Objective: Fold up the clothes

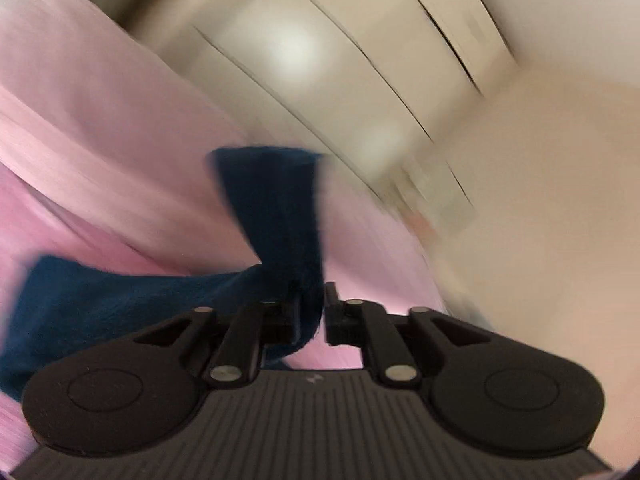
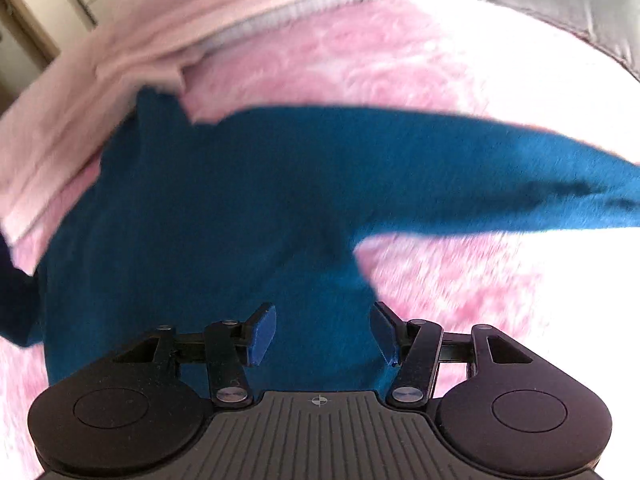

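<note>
1. The left gripper (image 1: 312, 312) was clamped on a fold of the blue sweater (image 1: 276, 216), its black fingers pressed almost together with the thick, fuzzy knit squeezed between them.
2. From that pinch, a strip of the sweater rose upright ahead of the gripper, ending in a blunt, squared-off edge, while another part trailed away to the left as a broad, soft band.
3. Behind the cloth in the left wrist view lay a pale pink sheet (image 1: 100, 120), smooth and folded in long flat layers; beyond it stood cream cabinet doors (image 1: 320, 72) with dark seams, all streaked by motion blur.
4. The right gripper (image 2: 324, 334) stood apart, its jaws wide and holding nothing, with blue pads (image 2: 264, 332) facing each other over the cloth.
5. Directly beneath and ahead of it, the blue sweater (image 2: 224, 208) lay spread flat, its body a wide fuzzy field and one long sleeve tapering out toward the right edge.
6. The sweater rested on a pink plush blanket (image 2: 400, 68) with a shaggy, swirled pile.
7. At the sweater's upper left, the smooth pink sheet (image 2: 120, 52) overlapped its edge, showing a ribbed white band along one fold.
8. A grey, satiny cushion (image 2: 580, 8) sat at the far upper right.
</note>
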